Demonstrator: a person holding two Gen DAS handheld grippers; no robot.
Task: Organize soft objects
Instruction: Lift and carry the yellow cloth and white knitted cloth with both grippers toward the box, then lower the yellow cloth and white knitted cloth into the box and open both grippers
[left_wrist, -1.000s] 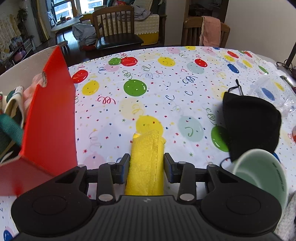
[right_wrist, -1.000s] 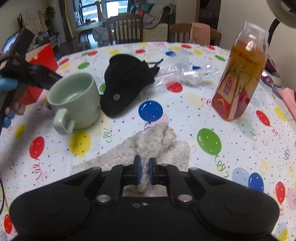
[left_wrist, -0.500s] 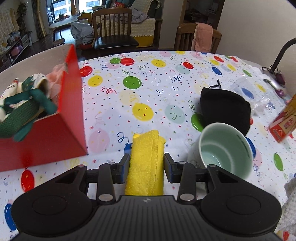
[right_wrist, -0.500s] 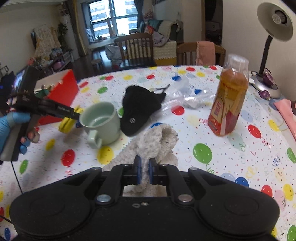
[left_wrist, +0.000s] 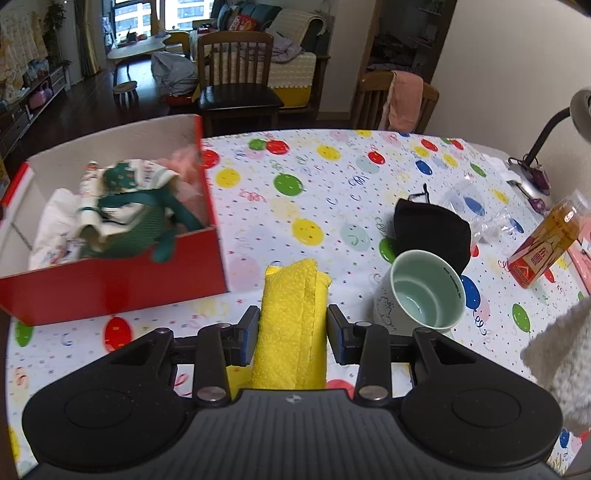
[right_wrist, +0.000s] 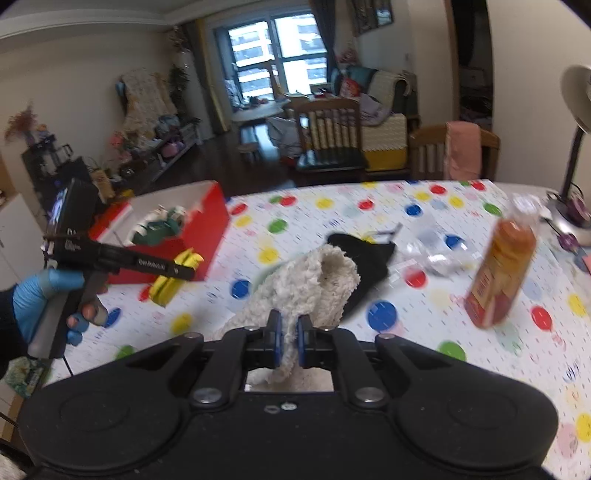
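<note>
My left gripper (left_wrist: 291, 326) is shut on a folded yellow cloth (left_wrist: 293, 314) and holds it above the balloon-print table. The same yellow cloth (right_wrist: 173, 280) shows in the right wrist view, clamped in the left gripper (right_wrist: 177, 271) near the red box. My right gripper (right_wrist: 289, 338) is shut on a fluffy white towel (right_wrist: 314, 282), lifted off the table; that towel (left_wrist: 561, 354) hangs at the right edge of the left wrist view. A red box (left_wrist: 110, 280) at the left holds green and white fabric items (left_wrist: 125, 218). A black soft mask (left_wrist: 432, 229) lies behind the mug.
A pale green mug (left_wrist: 424, 295) stands right of the yellow cloth. An orange drink bottle (right_wrist: 498, 266) stands at the right, with crumpled clear plastic (right_wrist: 432, 251) beside the mask. A desk lamp (right_wrist: 576, 110) is at the far right. Chairs (left_wrist: 236, 74) stand beyond the table.
Both grippers rose with their cloths. The left one drew back from the table, so the red box's inside now shows. The white towel left the table surface.
</note>
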